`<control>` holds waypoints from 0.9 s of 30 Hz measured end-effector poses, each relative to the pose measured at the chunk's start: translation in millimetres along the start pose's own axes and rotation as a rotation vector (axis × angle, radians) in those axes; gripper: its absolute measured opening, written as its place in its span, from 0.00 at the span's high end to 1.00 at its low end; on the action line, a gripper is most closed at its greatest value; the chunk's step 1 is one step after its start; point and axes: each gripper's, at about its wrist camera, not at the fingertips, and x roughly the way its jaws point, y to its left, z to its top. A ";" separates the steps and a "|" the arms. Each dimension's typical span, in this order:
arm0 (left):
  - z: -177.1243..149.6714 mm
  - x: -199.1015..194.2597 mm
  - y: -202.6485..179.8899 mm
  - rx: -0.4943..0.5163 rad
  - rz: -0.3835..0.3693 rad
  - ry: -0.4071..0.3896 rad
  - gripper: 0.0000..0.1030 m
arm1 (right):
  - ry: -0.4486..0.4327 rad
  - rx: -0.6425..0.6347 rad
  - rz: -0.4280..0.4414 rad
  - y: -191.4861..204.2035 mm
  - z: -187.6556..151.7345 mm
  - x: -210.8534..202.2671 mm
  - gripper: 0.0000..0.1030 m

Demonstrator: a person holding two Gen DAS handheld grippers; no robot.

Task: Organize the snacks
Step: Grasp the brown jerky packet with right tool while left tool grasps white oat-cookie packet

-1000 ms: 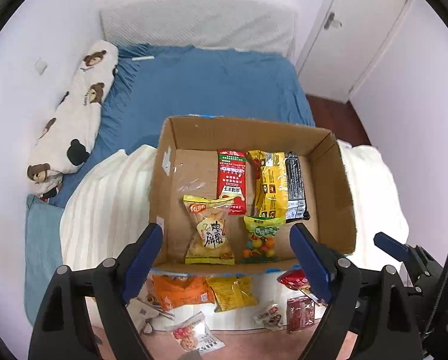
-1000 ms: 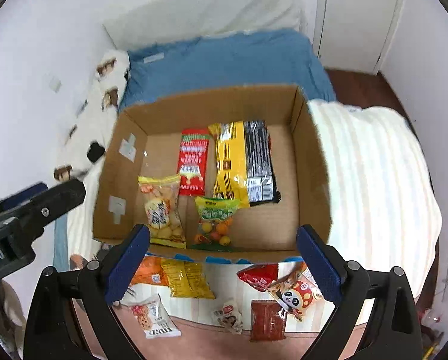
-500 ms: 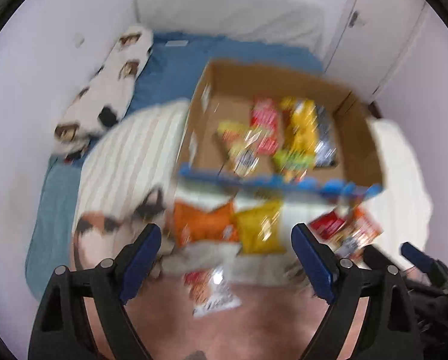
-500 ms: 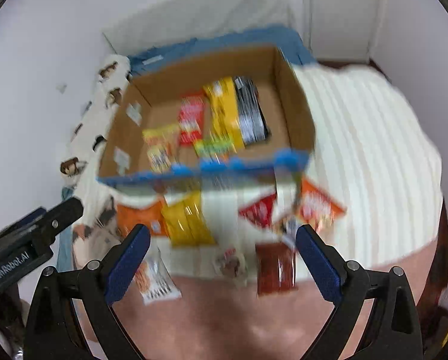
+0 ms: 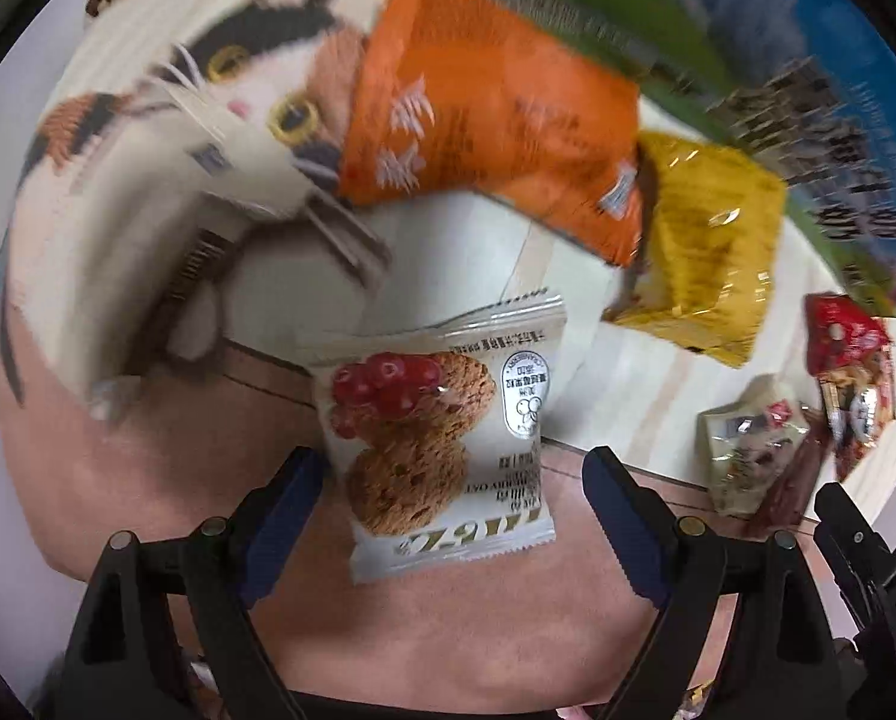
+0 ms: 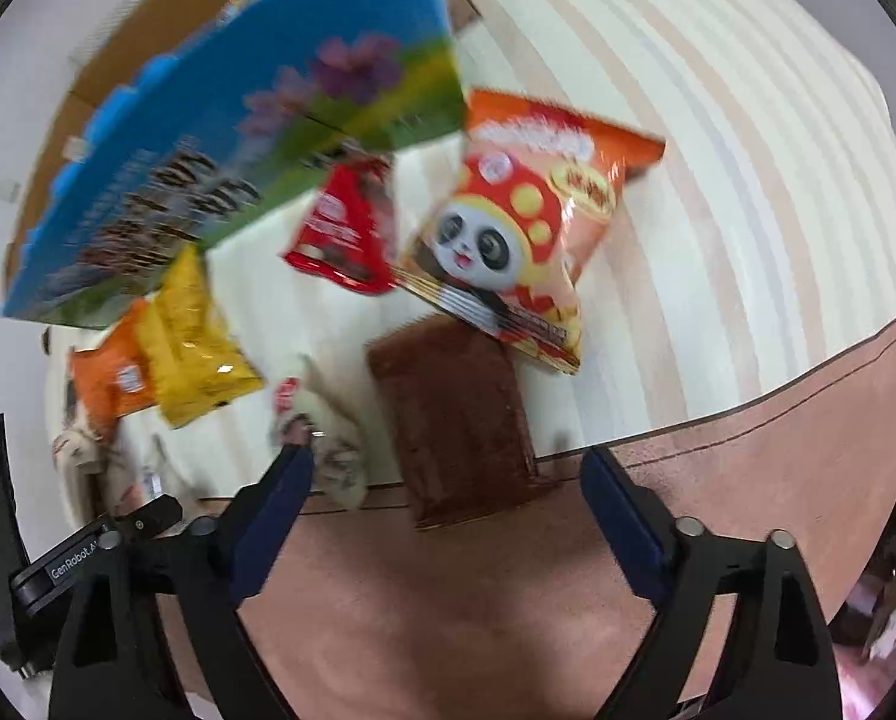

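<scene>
Glossy flat oat cookie packet (image 5: 448, 450) sits between the wide-open left hand-held gripper (image 5: 454, 474); right hand-held gripper (image 6: 444, 471) closing over a matte brown pouch (image 6: 454, 414), untouched.

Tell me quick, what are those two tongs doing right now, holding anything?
Left tongs: open, astride the oat cookie packet, not pressing it.
Right tongs: open but closing, the brown packet between them, not yet gripped.
</scene>
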 end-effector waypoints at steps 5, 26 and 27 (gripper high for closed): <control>1.3 1.4 -18.2 0.060 0.082 -0.085 0.32 | 0.027 -0.020 -0.049 6.9 6.5 25.7 0.27; -90.9 35.2 -72.1 0.336 0.179 -0.093 0.35 | 0.138 -0.155 -0.066 8.6 -82.9 53.2 0.36; -87.6 39.2 -66.3 0.336 0.179 -0.086 0.35 | 0.145 -0.156 -0.068 10.9 -82.3 55.7 0.34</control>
